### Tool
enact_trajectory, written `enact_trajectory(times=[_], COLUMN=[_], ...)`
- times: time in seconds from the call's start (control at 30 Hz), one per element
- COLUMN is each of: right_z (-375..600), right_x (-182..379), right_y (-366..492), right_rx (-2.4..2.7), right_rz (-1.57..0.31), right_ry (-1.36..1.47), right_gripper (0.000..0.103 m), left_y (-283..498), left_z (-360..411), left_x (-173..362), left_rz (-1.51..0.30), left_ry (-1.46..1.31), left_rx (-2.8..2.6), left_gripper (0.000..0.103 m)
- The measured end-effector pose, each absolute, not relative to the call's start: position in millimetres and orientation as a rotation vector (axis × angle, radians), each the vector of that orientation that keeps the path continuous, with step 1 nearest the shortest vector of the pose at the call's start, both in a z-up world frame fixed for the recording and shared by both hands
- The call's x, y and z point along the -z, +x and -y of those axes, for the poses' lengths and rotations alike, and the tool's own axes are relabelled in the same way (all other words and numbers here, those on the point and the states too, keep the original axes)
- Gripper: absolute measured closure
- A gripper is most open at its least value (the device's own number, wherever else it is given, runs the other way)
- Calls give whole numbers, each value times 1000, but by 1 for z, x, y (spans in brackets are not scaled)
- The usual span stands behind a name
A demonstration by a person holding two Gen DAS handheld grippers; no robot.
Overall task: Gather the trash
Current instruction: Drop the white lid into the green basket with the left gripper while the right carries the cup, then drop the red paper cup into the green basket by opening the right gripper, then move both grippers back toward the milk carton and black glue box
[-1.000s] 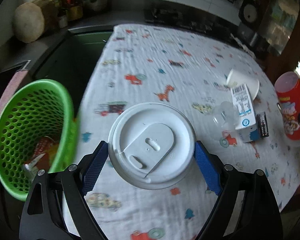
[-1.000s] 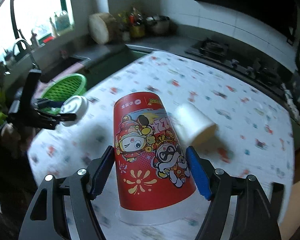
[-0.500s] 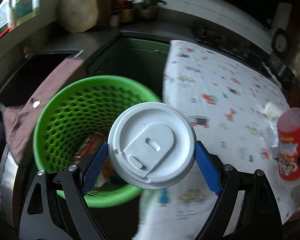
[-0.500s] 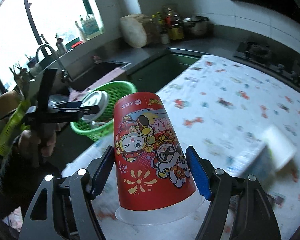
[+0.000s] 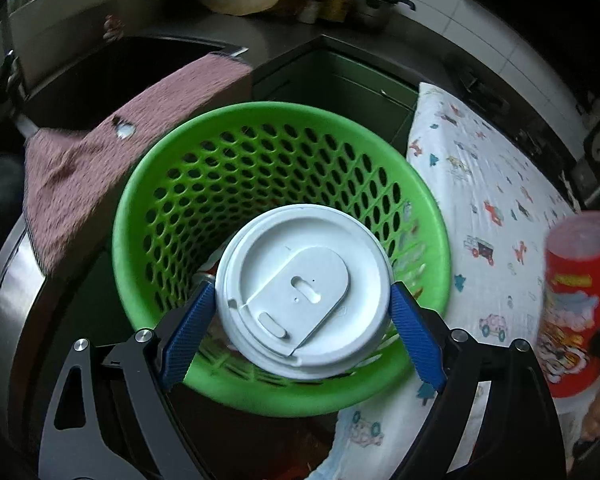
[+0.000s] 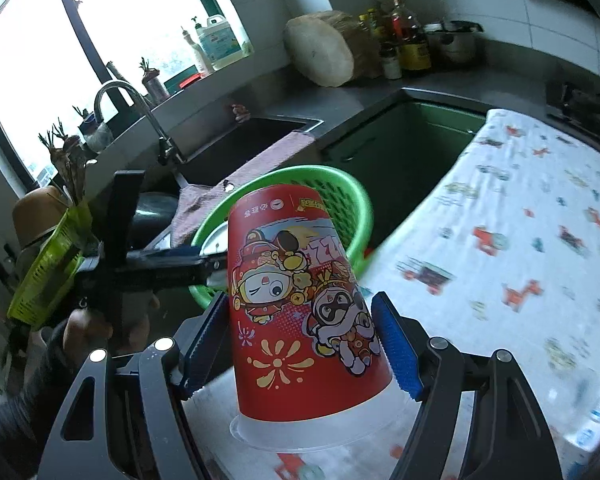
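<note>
A white plastic cup lid (image 5: 302, 296) sits flat between the blue pads of my left gripper (image 5: 300, 302), which is shut on its rim. The lid hangs over the mouth of the green perforated basket (image 5: 140, 200), hiding most of what lies inside. My right gripper (image 6: 302, 306) is shut on an upside-down red cartoon-printed cup (image 6: 300, 312) with a clear rim. That cup (image 5: 576, 304) is over the table edge, just right of the basket (image 6: 356, 200). In the right wrist view the left gripper (image 6: 216, 260) and the lid (image 6: 214, 240) show at the basket's near rim.
A brownish cloth (image 5: 100, 152) drapes from the dark sink (image 6: 240, 148) to beside the basket. The table under a white printed cloth (image 6: 520, 220) lies to the right. A faucet (image 6: 132, 100), a round wooden block (image 6: 320, 48) and bottles line the counter. A hand (image 6: 84, 328) grips the left tool.
Both grippers have swung left, off the table toward the basket. The lid went from above the tablecloth to above the basket's mouth. The red cup came along, near the basket.
</note>
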State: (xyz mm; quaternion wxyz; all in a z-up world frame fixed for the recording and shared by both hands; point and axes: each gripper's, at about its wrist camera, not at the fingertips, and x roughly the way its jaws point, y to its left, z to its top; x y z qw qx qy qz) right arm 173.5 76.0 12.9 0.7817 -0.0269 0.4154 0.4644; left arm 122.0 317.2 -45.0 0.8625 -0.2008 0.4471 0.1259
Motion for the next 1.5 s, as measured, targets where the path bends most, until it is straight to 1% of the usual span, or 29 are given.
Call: enact_trajectory(times=[0.33,0.63,0.67,0.73,0.8,1.1,1.5], right_z=[-120,-145,-144,-144,-140,-101,7], right_x=[11,17,19,18,14,-11,-27], right_y=[191,195,195,194,191,178,165], right_rx=[-983,-989,-994,-999,-1009,-994,-826], right_rz=[-920,-909,-910,-902,-891,-829,-783], right_ry=[-8,-11,-7,1,9,-6,-26], right_gripper=[33,32,32,24,24,23,20], left_y=[100,85,85,84,84,91,104], left_z=[-342,-343,-343,-340,-338,-314,-262], left_x=[54,43,42,40,38,25,8], left_rz=[-922,-879,-877,-874,-874,-863,-860], left_ry=[-489,-509,-509,-505,-500,-457,-389], left_rx=[-288,-286,-285,-282,-282,-256,-192], left_gripper=[16,14,14,14,14,14,12])
